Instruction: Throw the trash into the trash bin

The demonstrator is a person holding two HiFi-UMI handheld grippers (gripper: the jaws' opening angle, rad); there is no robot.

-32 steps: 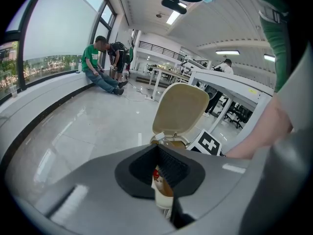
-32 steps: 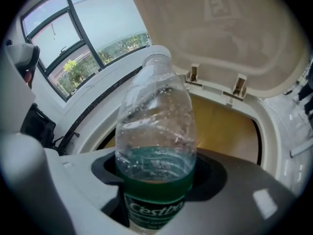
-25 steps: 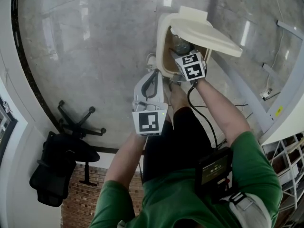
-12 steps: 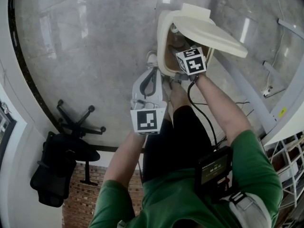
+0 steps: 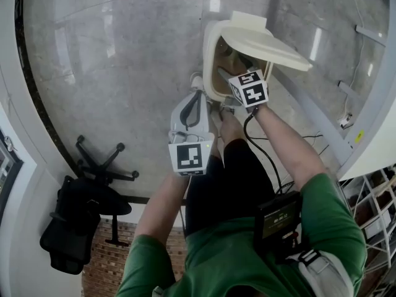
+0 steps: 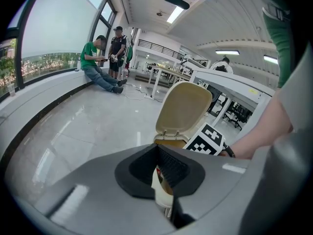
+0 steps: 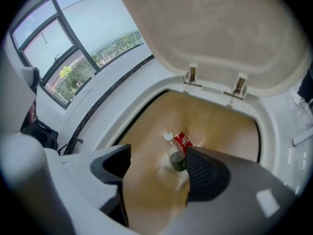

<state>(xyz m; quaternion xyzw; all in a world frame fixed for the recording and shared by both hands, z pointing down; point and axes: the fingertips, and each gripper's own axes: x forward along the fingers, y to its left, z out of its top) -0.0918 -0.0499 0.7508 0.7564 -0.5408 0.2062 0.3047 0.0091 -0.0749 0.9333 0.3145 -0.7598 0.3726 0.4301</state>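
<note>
A cream trash bin (image 5: pixel 210 73) stands on the floor with its lid (image 5: pixel 263 39) up. My right gripper (image 5: pixel 226 74) hangs over the bin's mouth, open, with nothing between its jaws. In the right gripper view (image 7: pixel 156 165) I look down into the bin (image 7: pixel 274 126): a clear plastic bottle (image 7: pixel 175 155) with a white cap and a red can (image 7: pixel 183 140) lie at the bottom. My left gripper (image 5: pixel 199 93) is just left of the bin, lower than the rim, shut and empty. In the left gripper view (image 6: pixel 157 151) the raised lid (image 6: pixel 188 106) and the right gripper's marker cube (image 6: pixel 210 141) show ahead.
The person's foot (image 5: pixel 230 125) stands right in front of the bin. A black office chair (image 5: pixel 93 190) is at the lower left. A grey table frame (image 5: pixel 309 113) runs along the right. Desks and several people (image 6: pixel 98 62) are far off across the shiny floor.
The right gripper has stayed over the bin's mouth with only small shifts. The left gripper has hardly moved.
</note>
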